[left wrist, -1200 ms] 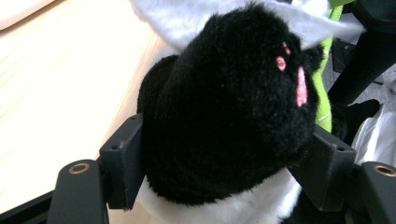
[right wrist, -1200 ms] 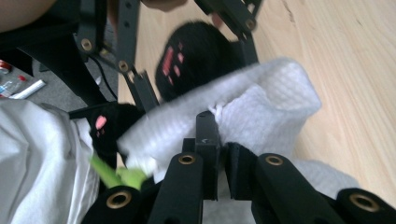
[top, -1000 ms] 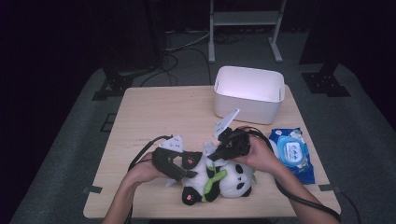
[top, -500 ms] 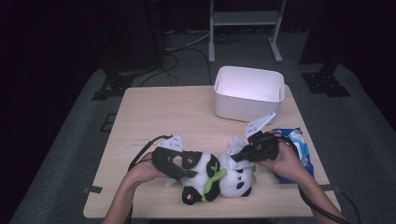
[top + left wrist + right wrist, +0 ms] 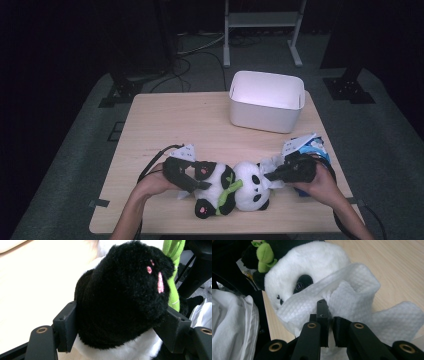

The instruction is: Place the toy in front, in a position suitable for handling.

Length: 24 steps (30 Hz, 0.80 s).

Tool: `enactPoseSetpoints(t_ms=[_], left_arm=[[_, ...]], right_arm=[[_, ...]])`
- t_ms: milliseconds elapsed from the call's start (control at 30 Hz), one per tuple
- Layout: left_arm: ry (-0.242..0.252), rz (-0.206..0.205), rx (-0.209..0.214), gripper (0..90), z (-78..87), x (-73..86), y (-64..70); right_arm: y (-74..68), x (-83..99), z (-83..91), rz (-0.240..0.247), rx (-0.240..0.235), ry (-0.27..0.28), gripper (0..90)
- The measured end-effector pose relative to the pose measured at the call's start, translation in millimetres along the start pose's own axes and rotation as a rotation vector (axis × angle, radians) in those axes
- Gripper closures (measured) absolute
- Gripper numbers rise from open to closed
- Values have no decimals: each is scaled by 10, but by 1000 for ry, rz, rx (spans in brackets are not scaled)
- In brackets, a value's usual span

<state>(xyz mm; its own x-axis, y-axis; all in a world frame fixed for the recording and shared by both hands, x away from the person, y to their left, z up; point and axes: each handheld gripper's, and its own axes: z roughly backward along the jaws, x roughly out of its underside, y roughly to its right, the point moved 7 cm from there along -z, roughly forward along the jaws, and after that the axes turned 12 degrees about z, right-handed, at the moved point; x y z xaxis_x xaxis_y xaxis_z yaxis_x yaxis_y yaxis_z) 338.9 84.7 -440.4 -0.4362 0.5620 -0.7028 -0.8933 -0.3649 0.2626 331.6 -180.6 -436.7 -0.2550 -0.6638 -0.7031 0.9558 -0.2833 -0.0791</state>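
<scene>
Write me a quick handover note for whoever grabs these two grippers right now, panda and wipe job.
Left gripper: shut on the panda toy, jaws clamped around a black limb, pinning it on the table.
Right gripper: shut on a white wipe, pressed against the panda's face near its eye.
The wipe pack lies at the right edge beside the right hand; the white bin stands behind it.
Done: wipe in hand, toy held steady, wiping at the head.
Left: probably finish wiping the toy, then drop the used wipe, likely into the bin.
</scene>
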Motion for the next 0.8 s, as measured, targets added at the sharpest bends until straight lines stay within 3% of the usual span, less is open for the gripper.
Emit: enactPoseSetpoints(t_ms=[133, 267, 500, 800], left_arm=[[-1, 1, 0, 260, -1, -3, 2], [-3, -6, 1, 258, 2, -4, 8], [-3, 0, 2, 256, 6, 0, 8], [-8, -1, 10, 246, 6, -5, 17]], right_arm=[[-7, -35, 14, 11, 3, -2, 837], [-30, -230, -19, 52, -2, -8, 836], [-25, -600, -197, 110, -30, -31, 836], [-38, -782, -398, 130, -74, -52, 836]])
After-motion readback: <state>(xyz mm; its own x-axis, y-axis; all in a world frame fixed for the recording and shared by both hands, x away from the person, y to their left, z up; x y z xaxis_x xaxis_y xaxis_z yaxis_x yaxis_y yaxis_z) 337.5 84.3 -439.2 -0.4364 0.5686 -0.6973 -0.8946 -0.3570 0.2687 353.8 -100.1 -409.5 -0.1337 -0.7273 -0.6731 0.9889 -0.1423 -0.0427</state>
